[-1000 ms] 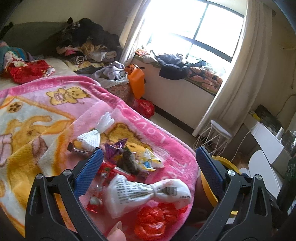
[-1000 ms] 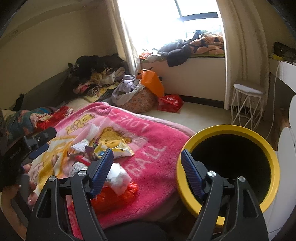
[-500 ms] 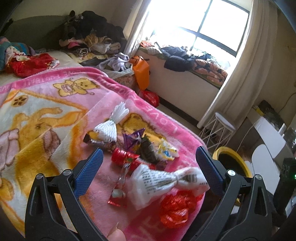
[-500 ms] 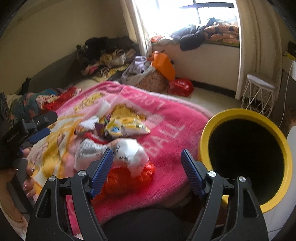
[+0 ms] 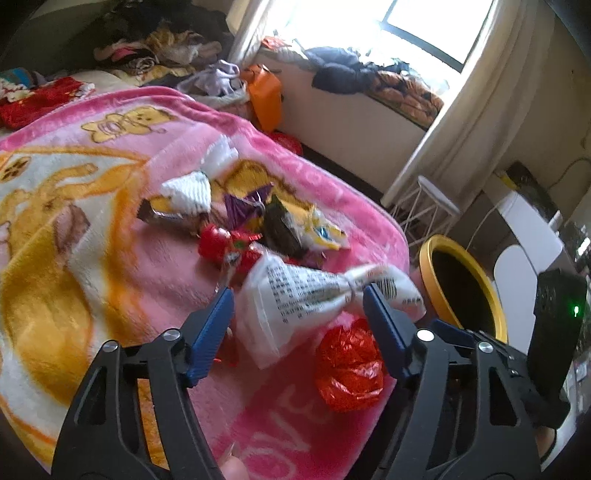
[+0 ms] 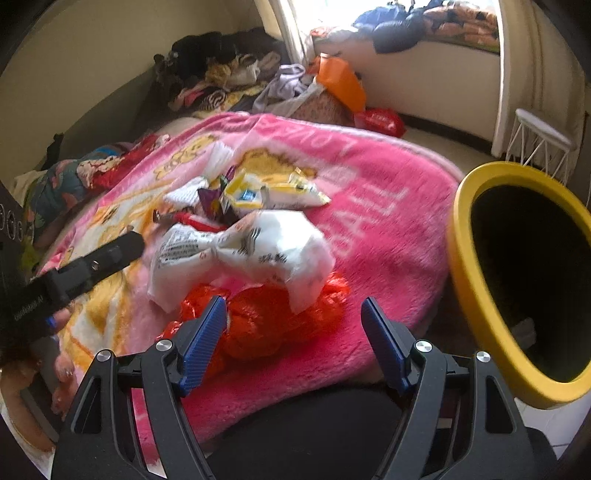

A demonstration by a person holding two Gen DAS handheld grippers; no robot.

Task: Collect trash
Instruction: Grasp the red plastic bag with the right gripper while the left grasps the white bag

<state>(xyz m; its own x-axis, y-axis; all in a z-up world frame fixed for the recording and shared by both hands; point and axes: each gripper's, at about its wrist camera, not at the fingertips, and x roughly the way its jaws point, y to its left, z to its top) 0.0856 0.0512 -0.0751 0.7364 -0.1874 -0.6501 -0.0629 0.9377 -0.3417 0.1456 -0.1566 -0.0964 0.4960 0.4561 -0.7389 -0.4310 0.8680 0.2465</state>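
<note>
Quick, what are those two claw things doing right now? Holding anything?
Left gripper: open and empty, its fingers either side of the white printed bag.
Right gripper: open and empty, over the red plastic bag.

Daylight from the big window (image 5: 424,29), blown out to pure white w/ glare spilling onto the cream curtain (image 5: 476,110). Pink fleece blanket (image 5: 110,206) evenly lit, soft shadows only. Strong fisheye bend + black vignette at corners. Motion blur on the white printed plastic bag (image 5: 299,295) and yellow-rimmed round bin (image 6: 517,277); overall soft, grainy.
</note>
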